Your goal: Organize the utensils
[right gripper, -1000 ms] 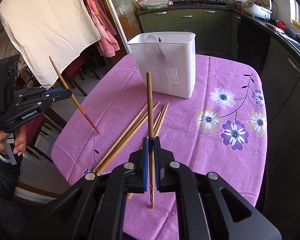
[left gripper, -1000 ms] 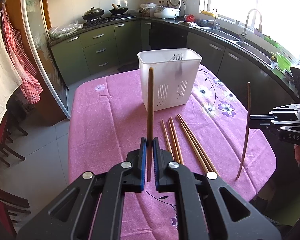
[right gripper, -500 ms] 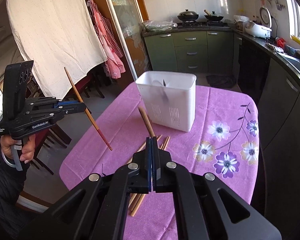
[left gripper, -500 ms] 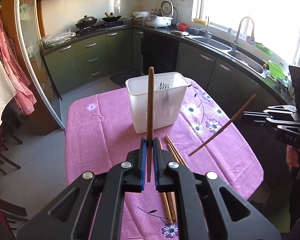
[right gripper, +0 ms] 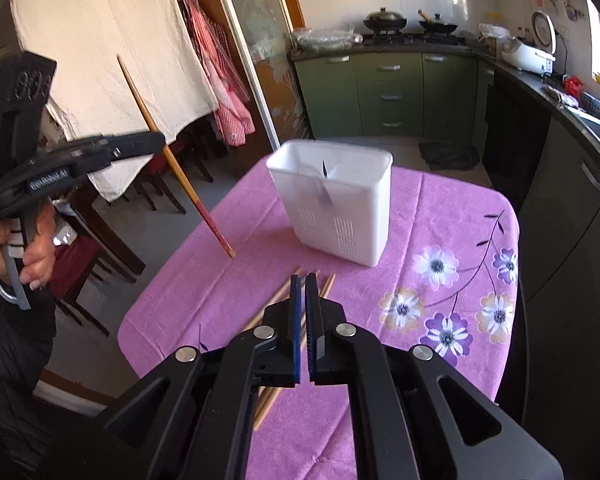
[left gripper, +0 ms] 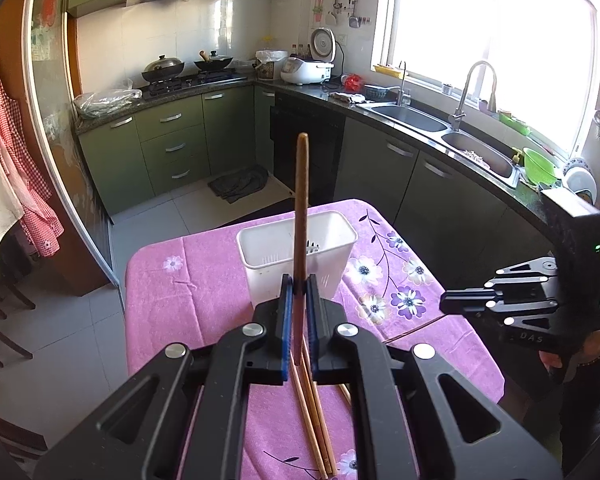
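Note:
My left gripper [left gripper: 297,280] is shut on a wooden chopstick [left gripper: 301,208] that stands upright, high above the table; it also shows in the right wrist view [right gripper: 172,160], tilted, tip low over the cloth. The white utensil holder [left gripper: 296,256] stands on the pink tablecloth beyond it, also in the right wrist view [right gripper: 336,208]. My right gripper [right gripper: 302,280] has its jaws nearly together; the chopstick it held earlier shows only as a thin line below it in the left wrist view [left gripper: 416,330]. Several chopsticks [left gripper: 316,420] lie loose on the cloth.
The table [right gripper: 440,320] with its flowered pink cloth ends near both grippers. Green kitchen cabinets [left gripper: 172,148] and a sink counter [left gripper: 460,144] run behind and to the right. Chairs [right gripper: 112,248] and hanging cloth stand on the left side.
Both grippers have risen well above the table. The right gripper's chopstick swung from upright to lying along the view and is no longer seen between its fingers.

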Motion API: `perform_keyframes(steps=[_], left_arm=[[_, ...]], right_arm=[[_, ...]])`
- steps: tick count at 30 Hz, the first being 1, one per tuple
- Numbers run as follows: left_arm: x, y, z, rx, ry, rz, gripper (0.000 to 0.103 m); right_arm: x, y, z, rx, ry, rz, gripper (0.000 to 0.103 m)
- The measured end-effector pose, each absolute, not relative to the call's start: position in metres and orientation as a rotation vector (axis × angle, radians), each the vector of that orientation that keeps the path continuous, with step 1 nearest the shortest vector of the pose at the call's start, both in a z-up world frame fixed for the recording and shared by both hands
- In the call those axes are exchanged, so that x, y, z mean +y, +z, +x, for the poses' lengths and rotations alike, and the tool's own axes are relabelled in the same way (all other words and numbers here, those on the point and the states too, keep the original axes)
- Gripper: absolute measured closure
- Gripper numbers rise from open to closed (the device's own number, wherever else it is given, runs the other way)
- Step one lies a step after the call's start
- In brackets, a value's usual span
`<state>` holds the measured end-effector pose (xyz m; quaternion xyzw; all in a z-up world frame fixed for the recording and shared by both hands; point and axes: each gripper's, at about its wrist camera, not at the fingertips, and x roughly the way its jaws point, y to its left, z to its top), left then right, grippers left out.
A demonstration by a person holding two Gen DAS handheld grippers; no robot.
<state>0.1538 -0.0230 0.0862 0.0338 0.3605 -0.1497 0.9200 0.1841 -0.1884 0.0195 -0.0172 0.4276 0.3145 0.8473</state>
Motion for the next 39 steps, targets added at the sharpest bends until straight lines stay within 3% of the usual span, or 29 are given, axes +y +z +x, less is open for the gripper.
perform_keyframes(steps=[1, 2, 7, 11, 14, 27, 30, 31, 39], left_arm=[[-0.024, 0.085, 0.154, 0.746, -0.310, 0.069, 0.097], [-0.025, 0.083, 0.154, 0.749, -0.313, 0.069, 0.097], [-0.023, 0.079, 0.152, 0.756, -0.316, 0.065, 0.097], [-0.023, 0.077, 0.152, 0.758, -0.309, 0.069, 0.097], [-0.022, 0.076, 0.152, 0.763, -0.301, 0.075, 0.097], [-0.028, 0.073, 0.154, 0.771, -0.304, 0.098, 0.097], [-0.028, 0.073, 0.154, 0.776, -0.304, 0.100, 0.097], [-0.028, 0.072, 0.154, 0.776, -0.304, 0.100, 0.097], [-0.030, 0.070, 0.154, 0.781, -0.308, 0.108, 0.097]], right_arm=[[-0.188, 0.008, 0.187, 0.936, 0.670, -0.063, 0.067], [-0.186, -0.004, 0.190, 0.969, 0.682, -0.116, 0.060], [-0.179, -0.070, 0.205, 1.051, 0.677, -0.398, 0.057], [-0.172, -0.110, 0.219, 1.108, 0.678, -0.528, 0.064], [-0.165, -0.128, 0.227, 1.139, 0.703, -0.563, 0.064], [-0.151, -0.156, 0.247, 1.234, 0.764, -0.625, 0.071], [-0.154, -0.155, 0.249, 1.246, 0.773, -0.588, 0.080], [-0.154, -0.155, 0.247, 1.241, 0.773, -0.589, 0.088], [-0.130, -0.145, 0.197, 1.107, 0.826, -0.699, 0.096]])
